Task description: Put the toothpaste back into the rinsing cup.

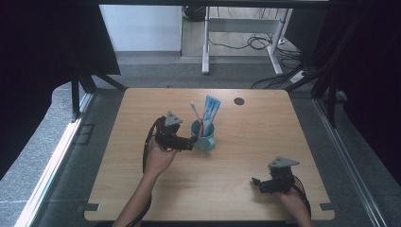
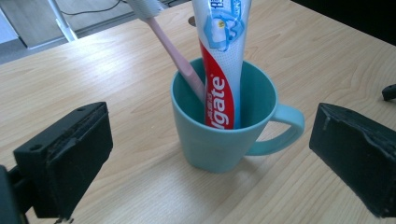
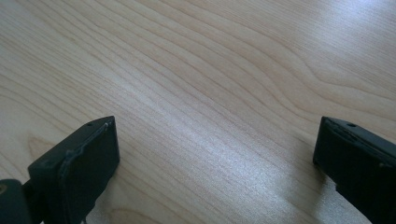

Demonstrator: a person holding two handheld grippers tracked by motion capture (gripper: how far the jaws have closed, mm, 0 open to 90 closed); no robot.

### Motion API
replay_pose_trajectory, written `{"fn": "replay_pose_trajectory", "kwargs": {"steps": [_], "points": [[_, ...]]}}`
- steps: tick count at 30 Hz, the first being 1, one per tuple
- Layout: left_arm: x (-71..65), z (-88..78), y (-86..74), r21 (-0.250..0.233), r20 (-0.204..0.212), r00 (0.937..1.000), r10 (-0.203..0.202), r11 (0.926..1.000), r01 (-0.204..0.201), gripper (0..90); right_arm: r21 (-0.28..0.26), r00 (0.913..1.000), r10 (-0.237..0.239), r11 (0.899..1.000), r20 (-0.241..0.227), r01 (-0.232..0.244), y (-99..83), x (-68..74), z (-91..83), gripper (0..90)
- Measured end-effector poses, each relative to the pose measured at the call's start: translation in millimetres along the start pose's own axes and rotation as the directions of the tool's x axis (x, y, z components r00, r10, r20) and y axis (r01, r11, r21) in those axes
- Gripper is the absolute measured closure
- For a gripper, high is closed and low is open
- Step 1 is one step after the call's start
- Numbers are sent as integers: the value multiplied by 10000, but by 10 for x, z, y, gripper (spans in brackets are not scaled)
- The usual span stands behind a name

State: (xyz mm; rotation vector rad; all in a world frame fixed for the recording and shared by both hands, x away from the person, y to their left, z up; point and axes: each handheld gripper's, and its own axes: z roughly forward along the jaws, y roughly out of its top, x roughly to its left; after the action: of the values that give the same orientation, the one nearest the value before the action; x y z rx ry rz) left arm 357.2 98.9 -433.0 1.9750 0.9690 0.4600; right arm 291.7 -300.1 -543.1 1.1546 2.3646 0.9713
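Observation:
A teal mug [image 1: 204,138] stands upright near the middle of the wooden table [image 1: 246,156]. In it lean a pink toothbrush [image 1: 195,112], head up, and a red, white and blue toothpaste tube [image 1: 211,109]. My left gripper [image 1: 190,143] is just left of the mug, open and pointing at it. In the left gripper view the mug [image 2: 219,140], with its handle to the right, sits a little beyond the wide-apart jaws of the left gripper [image 2: 212,140], which touch nothing. My right gripper [image 1: 258,183] rests open near the front right edge, over bare wood [image 3: 215,154].
A small dark round cap [image 1: 239,101] sits in the table's far edge area. Behind the table stand a white desk frame [image 1: 206,42] and loose cables [image 1: 257,42] on the floor. Dark curtains flank both sides.

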Motion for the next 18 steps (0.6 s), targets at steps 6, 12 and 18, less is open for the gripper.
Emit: {"fn": "replay_pose_trajectory", "kwargs": {"steps": [6, 12, 18], "points": [[31, -103, -55, -6, -94, 10000, -17, 10000, 17, 0, 1, 10000, -1, 10000, 2, 1, 0, 0, 0, 0], [93, -219, -146, -4, -207, 9997, -101, 9999, 101, 0, 1, 10000, 2, 10000, 2, -2, 0, 0, 0, 0], [163, -324, -249, -2, -313, 9992, -255, 9997, 255, 0, -10, 10000, -12, 10000, 12, 12, 0, -1, 1, 0]]}}
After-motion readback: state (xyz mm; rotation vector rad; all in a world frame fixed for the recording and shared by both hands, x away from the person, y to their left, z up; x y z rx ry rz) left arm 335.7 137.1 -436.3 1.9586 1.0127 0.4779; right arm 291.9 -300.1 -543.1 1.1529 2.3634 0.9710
